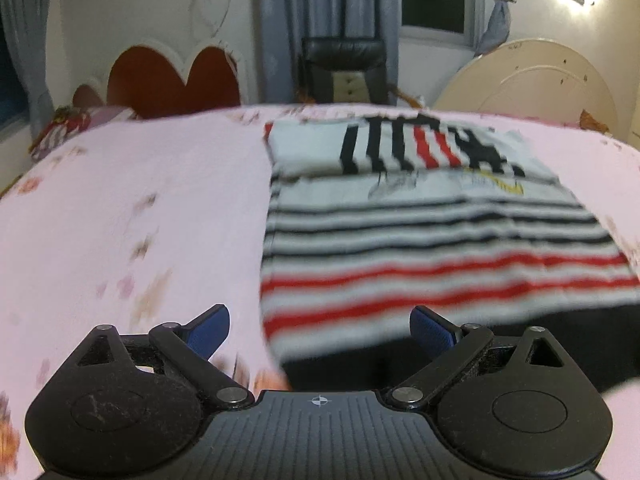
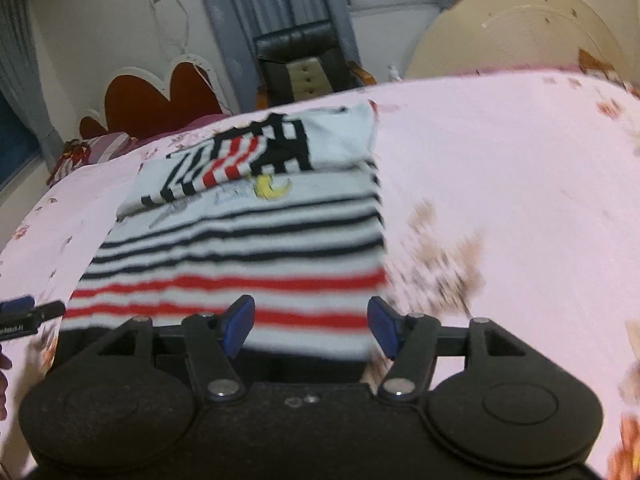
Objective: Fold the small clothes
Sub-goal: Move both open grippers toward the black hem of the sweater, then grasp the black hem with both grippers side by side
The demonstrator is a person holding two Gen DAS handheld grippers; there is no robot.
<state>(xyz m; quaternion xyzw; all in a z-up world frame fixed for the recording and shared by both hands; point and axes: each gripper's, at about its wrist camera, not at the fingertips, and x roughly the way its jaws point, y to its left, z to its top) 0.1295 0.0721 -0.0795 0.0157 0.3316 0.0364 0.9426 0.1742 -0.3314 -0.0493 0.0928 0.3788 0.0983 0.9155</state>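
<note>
Our white knit shirt with black and red stripes [image 1: 432, 236] lies flat on the pink flowered bedsheet [image 1: 132, 208], its sleeves already folded across the top. Both our left tool [image 1: 319, 330] and right tool [image 2: 311, 326] hang spread wide, empty, at the near hem. We should pinch both hem corners together, lift evenly, and lay the hem squarely toward the collar.
</note>
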